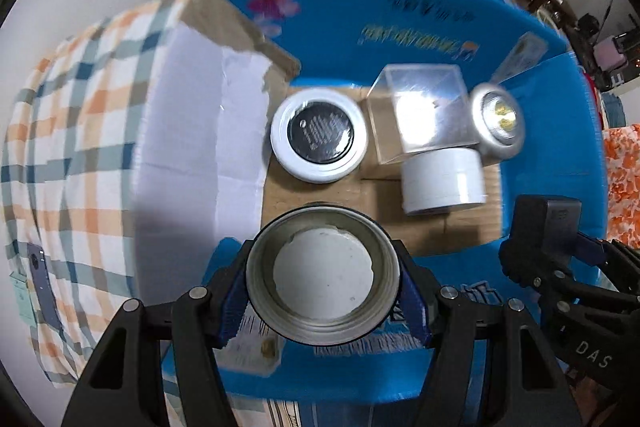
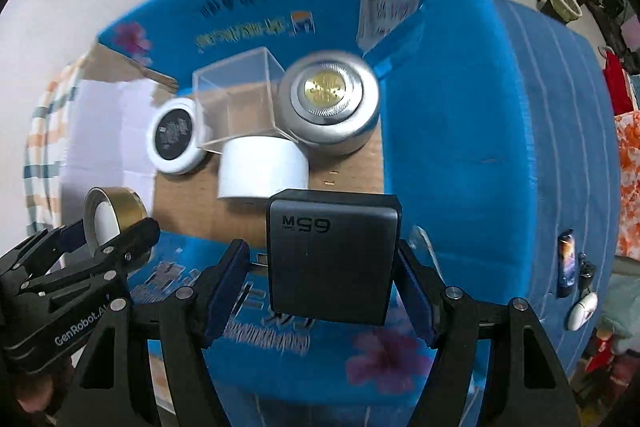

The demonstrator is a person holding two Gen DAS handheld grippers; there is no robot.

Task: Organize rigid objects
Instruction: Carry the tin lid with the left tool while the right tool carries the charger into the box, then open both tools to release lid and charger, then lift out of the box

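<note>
left gripper clamped on gold tape roll over the blue bin, right gripper squeezing dark charger block, bin print too blurry to read, clear cube half hiding the white-rimmed tin

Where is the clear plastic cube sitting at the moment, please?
The clear plastic cube sits on the cardboard floor of the blue box, between the white-rimmed round tin and the silver round tin, just behind the white cylinder.
</note>
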